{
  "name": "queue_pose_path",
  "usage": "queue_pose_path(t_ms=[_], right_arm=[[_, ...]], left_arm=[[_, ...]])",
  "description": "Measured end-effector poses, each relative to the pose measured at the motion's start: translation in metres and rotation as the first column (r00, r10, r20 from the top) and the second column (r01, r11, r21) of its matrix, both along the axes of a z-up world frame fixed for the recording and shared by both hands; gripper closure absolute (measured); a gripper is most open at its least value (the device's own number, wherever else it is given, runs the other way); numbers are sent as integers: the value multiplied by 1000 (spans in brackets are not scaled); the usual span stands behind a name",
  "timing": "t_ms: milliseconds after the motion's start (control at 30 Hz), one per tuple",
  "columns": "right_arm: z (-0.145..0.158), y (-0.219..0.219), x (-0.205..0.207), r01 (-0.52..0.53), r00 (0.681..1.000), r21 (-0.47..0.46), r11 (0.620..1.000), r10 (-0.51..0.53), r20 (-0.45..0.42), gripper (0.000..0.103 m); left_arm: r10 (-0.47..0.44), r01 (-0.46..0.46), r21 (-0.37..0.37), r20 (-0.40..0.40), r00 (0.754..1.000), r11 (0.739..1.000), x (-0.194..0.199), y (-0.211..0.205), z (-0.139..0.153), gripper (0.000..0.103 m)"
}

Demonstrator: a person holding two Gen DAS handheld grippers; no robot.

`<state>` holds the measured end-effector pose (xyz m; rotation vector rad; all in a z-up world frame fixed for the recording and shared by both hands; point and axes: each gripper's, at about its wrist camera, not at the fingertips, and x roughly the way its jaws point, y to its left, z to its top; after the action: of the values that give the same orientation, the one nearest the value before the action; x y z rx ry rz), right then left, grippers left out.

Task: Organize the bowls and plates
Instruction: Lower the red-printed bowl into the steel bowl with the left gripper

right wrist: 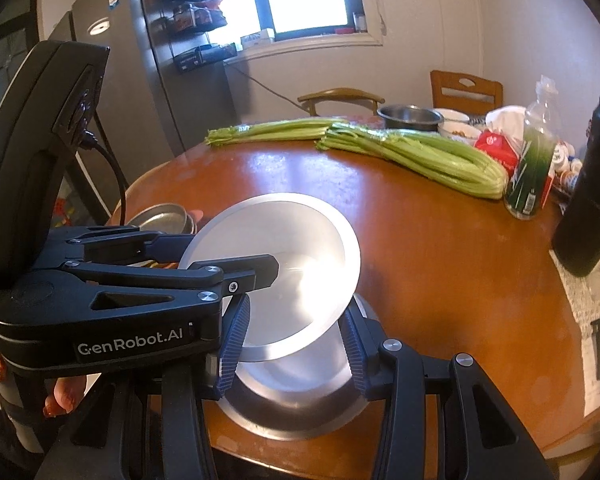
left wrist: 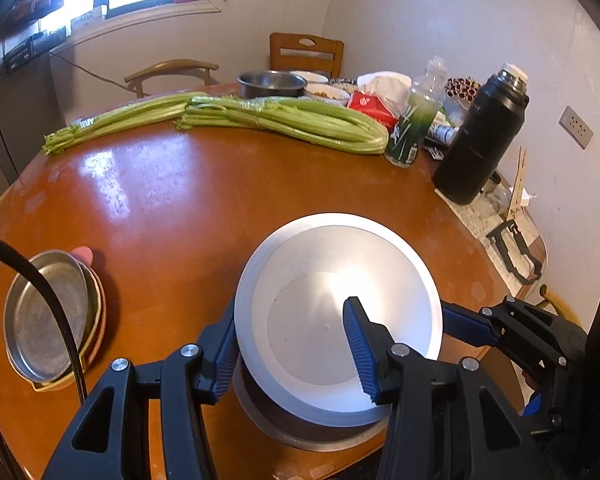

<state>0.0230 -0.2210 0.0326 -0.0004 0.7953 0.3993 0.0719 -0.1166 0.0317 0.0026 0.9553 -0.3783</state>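
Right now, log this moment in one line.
left gripper: clamps rim of tilted silver metal bowl | right gripper: grips opposite rim | below: second metal dish

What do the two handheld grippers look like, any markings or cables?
Both are matte black linkage frames with silver pivot pins and ribbed blue finger pads. The left gripper bears white "GenRobot.AI" lettering, with a black cable plugged into its upright black housing. The right gripper matches.

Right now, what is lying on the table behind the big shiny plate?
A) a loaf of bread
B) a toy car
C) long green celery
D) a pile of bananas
C: two bunches of long green celery lie across the brown table, beyond the plate.
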Motion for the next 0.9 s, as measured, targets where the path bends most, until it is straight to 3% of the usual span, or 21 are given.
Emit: queue_pose_path(t_ms=[233,900], right_arm=[[-16,-5,-6,-3,999,-11,1000,2,-36,56],[-32,-4,-4,-24,996,-19,1000,22,-87,56]], left_arm=[[-10,11,8,-38,999,1000,-1,-6,-18,54],[-13,16,41,-78,997,999,4,-9,-35,54]])
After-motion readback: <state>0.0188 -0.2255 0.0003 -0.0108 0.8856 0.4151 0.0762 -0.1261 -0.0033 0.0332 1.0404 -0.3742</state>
